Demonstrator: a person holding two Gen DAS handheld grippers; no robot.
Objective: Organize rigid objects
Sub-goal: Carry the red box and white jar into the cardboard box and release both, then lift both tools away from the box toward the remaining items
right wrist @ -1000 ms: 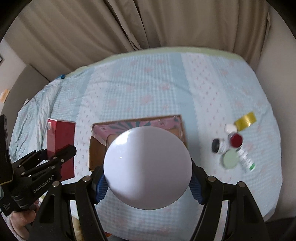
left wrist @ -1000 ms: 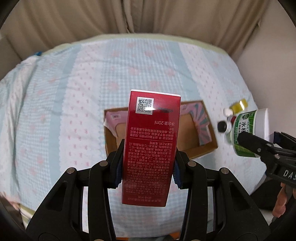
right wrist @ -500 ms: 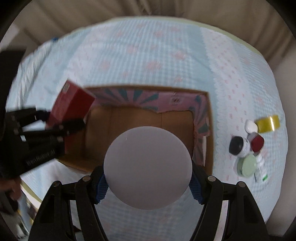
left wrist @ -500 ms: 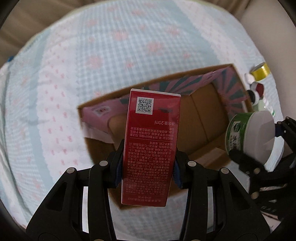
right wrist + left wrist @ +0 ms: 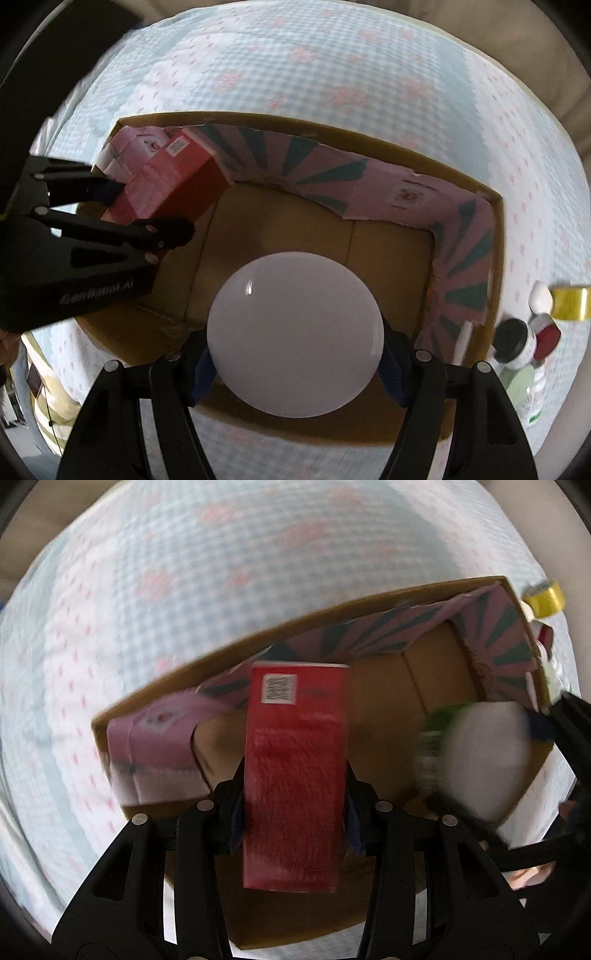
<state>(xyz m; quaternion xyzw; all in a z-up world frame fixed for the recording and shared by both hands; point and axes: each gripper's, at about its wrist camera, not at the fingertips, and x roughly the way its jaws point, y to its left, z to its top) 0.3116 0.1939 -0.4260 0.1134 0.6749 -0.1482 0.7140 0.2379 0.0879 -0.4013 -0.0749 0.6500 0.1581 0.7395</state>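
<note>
The left tongs are clenched on a red carton, pads pressing its two long sides, QR code at the far end. The carton hangs over the left part of an open cardboard box; from the right wrist view it sits tilted near the box's far left corner, and whether it touches the floor of the box cannot be told.

The right tongs grip a white-lidded jar, the round lid facing the camera and filling the gap between the pads. The jar hangs over the near middle of the box. In the left wrist view it shows blurred at the box's right side, a green label on its wall.

The box has brown walls and pink flaps with dark teal stripes folded inward along its far and right sides. It lies on a bed with a pale blue checked cover dotted with pink.

Just right of the box, on the cover, stands a small cluster: a black-capped jar, a red cap, a white cap, a pale green lid and a yellow tape roll.
</note>
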